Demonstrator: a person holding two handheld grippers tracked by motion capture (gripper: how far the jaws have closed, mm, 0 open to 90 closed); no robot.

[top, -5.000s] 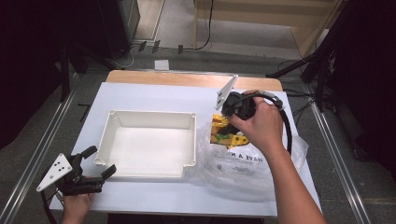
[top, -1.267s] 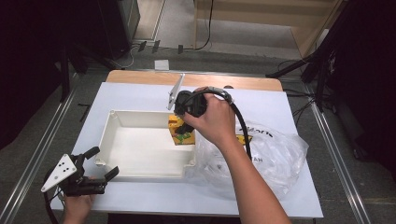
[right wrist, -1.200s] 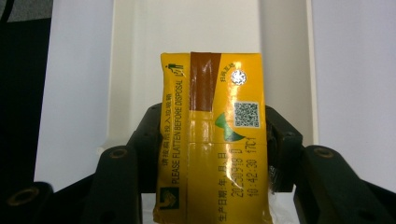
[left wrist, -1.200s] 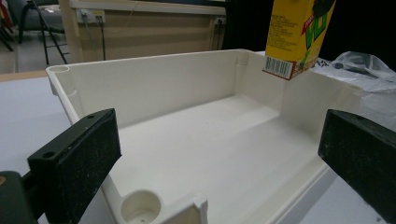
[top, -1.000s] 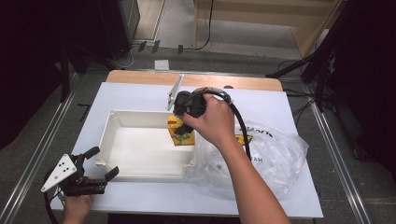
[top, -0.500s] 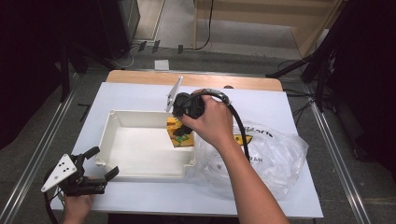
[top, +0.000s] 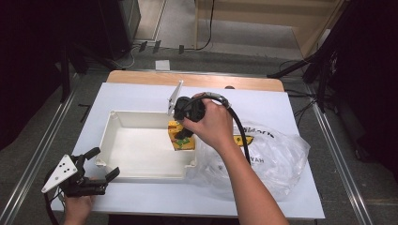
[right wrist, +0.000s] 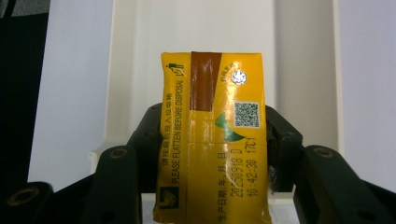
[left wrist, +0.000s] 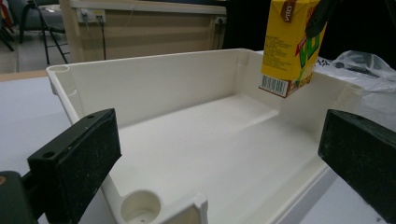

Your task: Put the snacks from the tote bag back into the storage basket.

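I judge the step in hand to be setting the carton down in the tray, so I want to lower it straight, keep it clear of the tray's right wall, and let go only once its base sits flat on the floor.

My left claw (top: 96,165) waits at about 7 o'clock on the worktop (top: 141,96), released, its jaws wide apart and holding nothing. In the left gripper view the jaws frame the near corner of the tray (left wrist: 196,84), and the tray floor ahead is bare, so there is room to put the carton anywhere.

The tray (top: 141,174) lies left of centre. The yellow carton (top: 180,137) hangs over its right end, at roughly 3 o'clock within the tray, above the floor and not touching it, tilted a little.

My right claw (right wrist: 215,154) is clenched on the carton (right wrist: 212,140), one jaw on each narrow side, gripping its upper part while the printed base points down into the tray.

At 4 o'clock on the worktop lies a clear plastic bag (top: 277,157), just beside the tray's right wall.
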